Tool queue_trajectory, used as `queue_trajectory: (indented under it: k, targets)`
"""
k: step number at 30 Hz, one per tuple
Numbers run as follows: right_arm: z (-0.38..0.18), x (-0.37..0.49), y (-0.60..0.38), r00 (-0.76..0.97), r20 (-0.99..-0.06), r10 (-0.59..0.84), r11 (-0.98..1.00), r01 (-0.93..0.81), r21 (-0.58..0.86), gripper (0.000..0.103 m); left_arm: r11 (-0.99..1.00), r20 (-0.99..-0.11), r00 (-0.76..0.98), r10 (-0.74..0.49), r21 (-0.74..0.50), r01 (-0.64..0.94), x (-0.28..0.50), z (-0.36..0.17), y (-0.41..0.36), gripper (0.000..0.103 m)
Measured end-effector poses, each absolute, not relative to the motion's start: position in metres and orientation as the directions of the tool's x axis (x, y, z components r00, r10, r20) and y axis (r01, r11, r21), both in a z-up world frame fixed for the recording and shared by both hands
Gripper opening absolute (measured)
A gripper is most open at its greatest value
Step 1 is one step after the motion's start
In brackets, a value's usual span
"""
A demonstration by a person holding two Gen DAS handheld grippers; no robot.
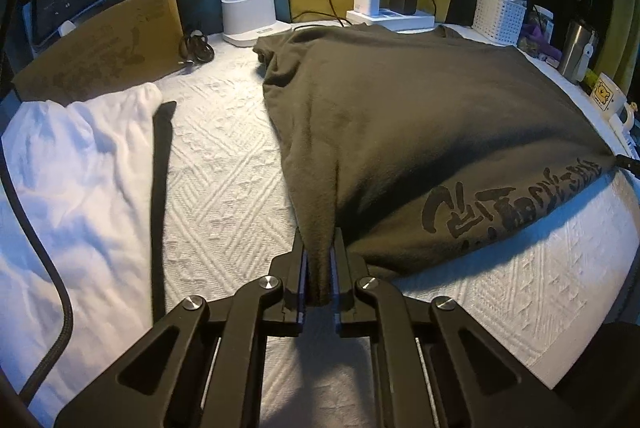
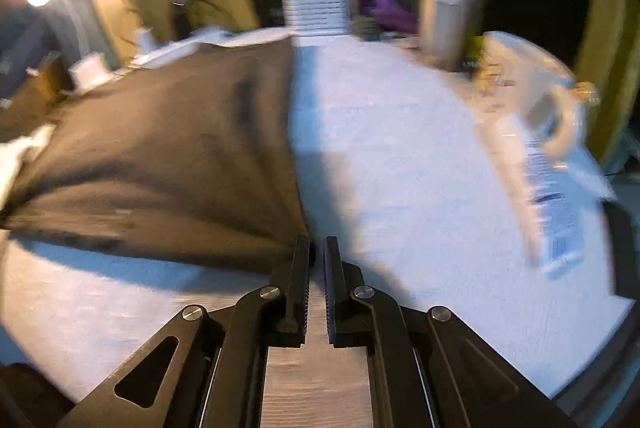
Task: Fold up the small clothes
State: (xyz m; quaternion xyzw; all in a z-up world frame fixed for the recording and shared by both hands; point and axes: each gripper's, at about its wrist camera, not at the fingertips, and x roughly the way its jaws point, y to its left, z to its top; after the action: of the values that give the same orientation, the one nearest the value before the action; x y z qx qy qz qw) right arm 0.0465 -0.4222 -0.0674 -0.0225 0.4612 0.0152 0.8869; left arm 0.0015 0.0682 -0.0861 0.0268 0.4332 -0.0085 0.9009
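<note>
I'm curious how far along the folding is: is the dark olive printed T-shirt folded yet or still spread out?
Still spread: the dark olive printed T-shirt lies mostly flat across the white textured cloth.

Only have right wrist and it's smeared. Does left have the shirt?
Observer: Yes. The left gripper is shut on a bunched hem corner of the dark shirt.
Operator: Any print showing?
Observer: Dark lettering runs along the near hem, facing up.
Operator: What's left of the shirt?
Observer: A white garment lies there, apart from the shirt, with a strip of bare white tablecloth between them.
</note>
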Motion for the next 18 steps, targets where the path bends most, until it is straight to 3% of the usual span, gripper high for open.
queue_trajectory:
  k: [1, 5, 18]
  targets:
    - [-0.070, 0.047, -0.428, 0.570, -0.820, -0.056, 0.997, -0.011, -0.076, 0.004, 0.999, -0.782, 0.622, 0.019, 0.047, 0.028, 0.001, -0.086, 0.070, 0.008]
    - [-0.068, 0.043, -0.447, 0.573, -0.814, -0.092, 0.996, 0.038, -0.086, 0.004, 0.999, -0.790, 0.612, 0.018, 0.036, 0.017, -0.003, -0.085, 0.076, 0.008]
    - [-0.050, 0.056, -0.386, 0.603, -0.797, 0.007, 0.995, -0.086, -0.056, 0.010, 1.000, -0.811, 0.585, 0.016, 0.020, 0.000, -0.009, -0.091, 0.078, 0.009]
